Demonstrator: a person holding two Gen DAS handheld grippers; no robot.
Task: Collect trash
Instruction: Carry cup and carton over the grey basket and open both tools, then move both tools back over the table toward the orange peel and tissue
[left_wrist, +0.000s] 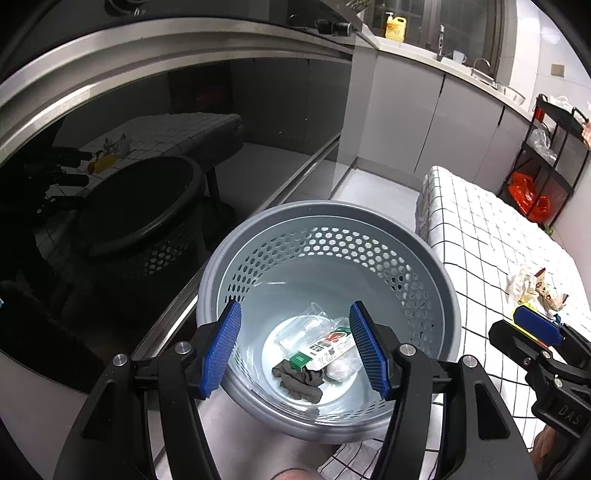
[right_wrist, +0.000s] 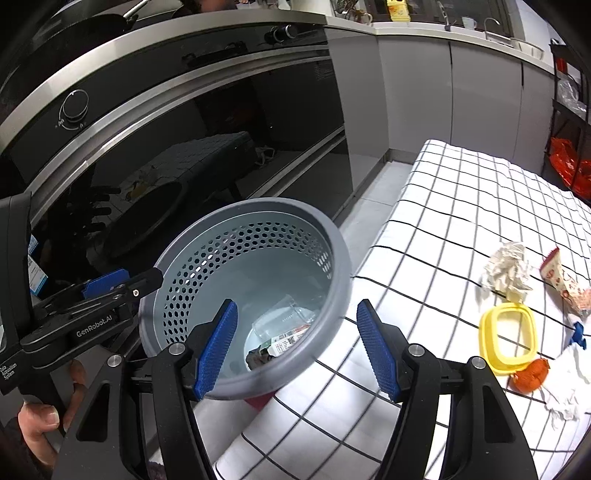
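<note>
A grey perforated bin (left_wrist: 325, 206) stands on the floor between the oven and the table. In it lie a clear plastic wrapper (left_wrist: 306, 325), a white and green packet (left_wrist: 325, 349), a dark grey cloth (left_wrist: 303, 380) and a white wad (left_wrist: 341, 369). My left gripper (left_wrist: 295, 308) hangs open above the bin with nothing between its fingers. My right gripper (right_wrist: 297, 304) is open and empty over the bin's (right_wrist: 258, 203) right rim. On the checked table (right_wrist: 443, 206) lie crumpled paper (right_wrist: 508, 269), a snack packet (right_wrist: 565, 284), a yellow lid ring (right_wrist: 508, 332), an orange scrap (right_wrist: 530, 374) and white tissue (right_wrist: 565, 384).
A glossy black oven door (right_wrist: 221, 129) fills the left side, close to the bin. Grey cabinets (left_wrist: 406, 110) run along the back. A black shelf rack (left_wrist: 546, 155) with an orange bag (left_wrist: 528, 195) stands at the far right. A hand (right_wrist: 40, 421) holds the left gripper's handle.
</note>
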